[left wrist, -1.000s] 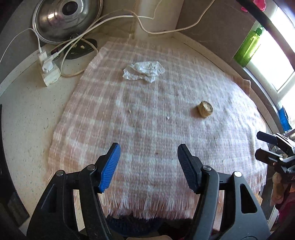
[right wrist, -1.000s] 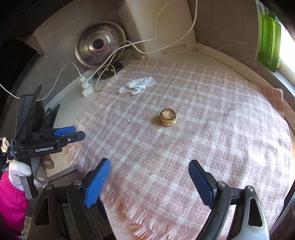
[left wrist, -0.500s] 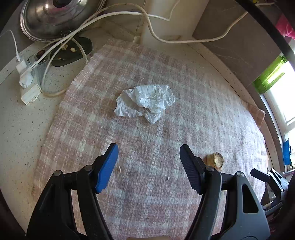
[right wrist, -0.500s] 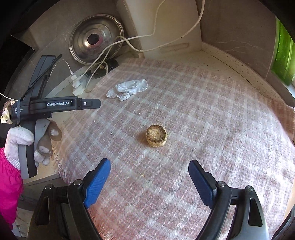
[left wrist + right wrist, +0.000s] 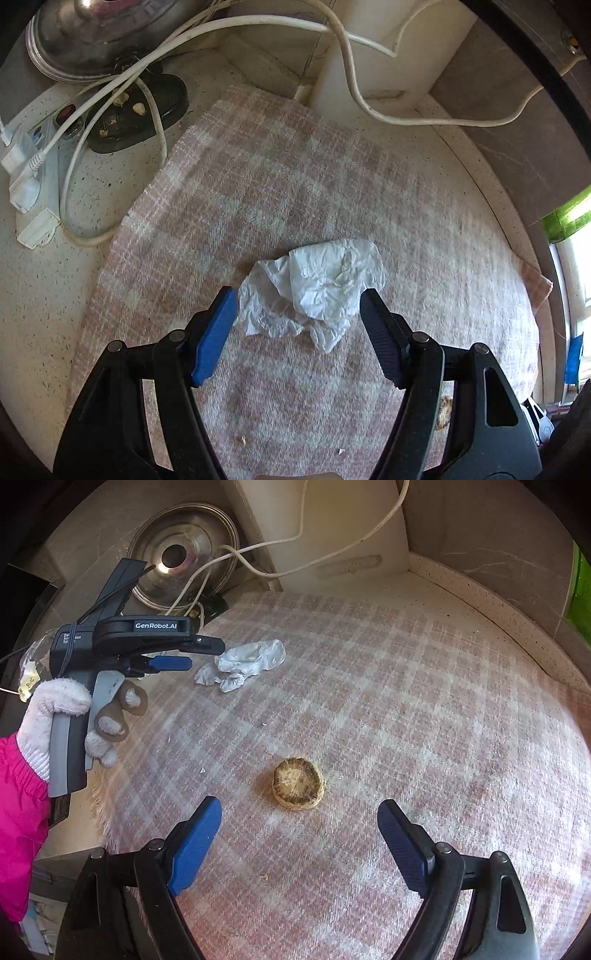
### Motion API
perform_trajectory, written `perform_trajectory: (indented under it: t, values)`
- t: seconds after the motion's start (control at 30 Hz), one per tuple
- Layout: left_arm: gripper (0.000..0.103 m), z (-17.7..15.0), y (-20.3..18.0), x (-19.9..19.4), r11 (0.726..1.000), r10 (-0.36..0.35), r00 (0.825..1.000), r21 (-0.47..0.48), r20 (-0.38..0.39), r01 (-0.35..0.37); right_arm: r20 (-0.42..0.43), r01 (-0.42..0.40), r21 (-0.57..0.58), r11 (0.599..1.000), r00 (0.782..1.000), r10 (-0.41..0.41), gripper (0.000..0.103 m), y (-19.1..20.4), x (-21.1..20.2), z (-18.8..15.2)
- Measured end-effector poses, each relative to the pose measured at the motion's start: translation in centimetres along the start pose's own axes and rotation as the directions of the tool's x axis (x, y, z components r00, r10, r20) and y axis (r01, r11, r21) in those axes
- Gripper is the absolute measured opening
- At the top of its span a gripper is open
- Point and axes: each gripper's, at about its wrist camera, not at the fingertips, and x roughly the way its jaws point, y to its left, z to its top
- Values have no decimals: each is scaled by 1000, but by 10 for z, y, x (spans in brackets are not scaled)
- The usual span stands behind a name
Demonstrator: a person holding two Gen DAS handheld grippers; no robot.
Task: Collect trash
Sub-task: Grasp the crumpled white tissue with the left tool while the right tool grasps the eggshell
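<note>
Since the earlier frame, the left gripper (image 5: 298, 317) has been carried forward over the checked cloth (image 5: 332, 192), so the crumpled white tissue (image 5: 314, 291) is now framed between its parted fingers, untouched. Creased, thin and loosely bunched, the tissue lies on the cloth. The right gripper (image 5: 299, 830) is held wide apart just short of a round, browned food scrap (image 5: 298, 783).

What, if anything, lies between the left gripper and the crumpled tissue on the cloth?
Nothing visible. The left gripper is open with the crumpled tissue just ahead of its fingertips on the checked cloth. The white cables lie well off to the side.
</note>
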Motion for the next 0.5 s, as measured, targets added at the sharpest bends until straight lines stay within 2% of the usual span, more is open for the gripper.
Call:
perform_trajectory:
  t: [0.37, 0.4, 0.5]
  values:
    - [71, 10, -7, 28, 996, 62, 997, 64, -35, -59, -14, 0, -33, 999, 1000, -1, 86, 5, 17, 6]
    - [69, 10, -7, 30, 996, 58, 998, 66, -36, -56, -16, 2, -35, 999, 1000, -3, 86, 5, 18, 6]
    - [53, 9, -8, 36, 995, 67, 997, 75, -40, -64, -21, 6, -40, 999, 1000, -7, 85, 6, 23, 7]
